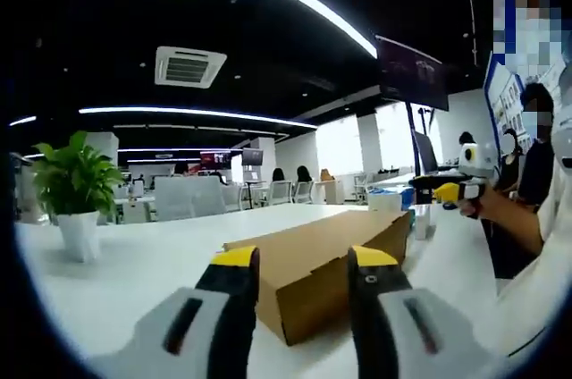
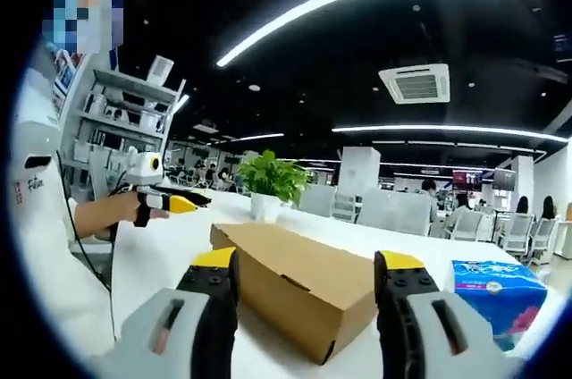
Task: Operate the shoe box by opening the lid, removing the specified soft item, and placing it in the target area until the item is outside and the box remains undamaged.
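Note:
A brown cardboard shoe box point(image 1: 322, 263) lies on the white table point(image 1: 143, 272) with its lid down. My left gripper point(image 1: 304, 263) is open, its yellow-tipped jaws standing either side of the box's near corner, a little short of it. In the right gripper view the same box point(image 2: 295, 285) lies ahead, and my right gripper point(image 2: 308, 267) is open, jaws wide apart before the box's end. The right gripper point(image 1: 451, 189) shows at the right of the left gripper view, held by a hand. The left gripper point(image 2: 165, 200) shows at the left of the right gripper view.
A potted green plant point(image 1: 76, 191) in a white pot stands on the table at the left. A blue tissue pack point(image 2: 496, 294) lies to the right of the box. Office chairs, desks and people fill the background. A person in white stands beside the table.

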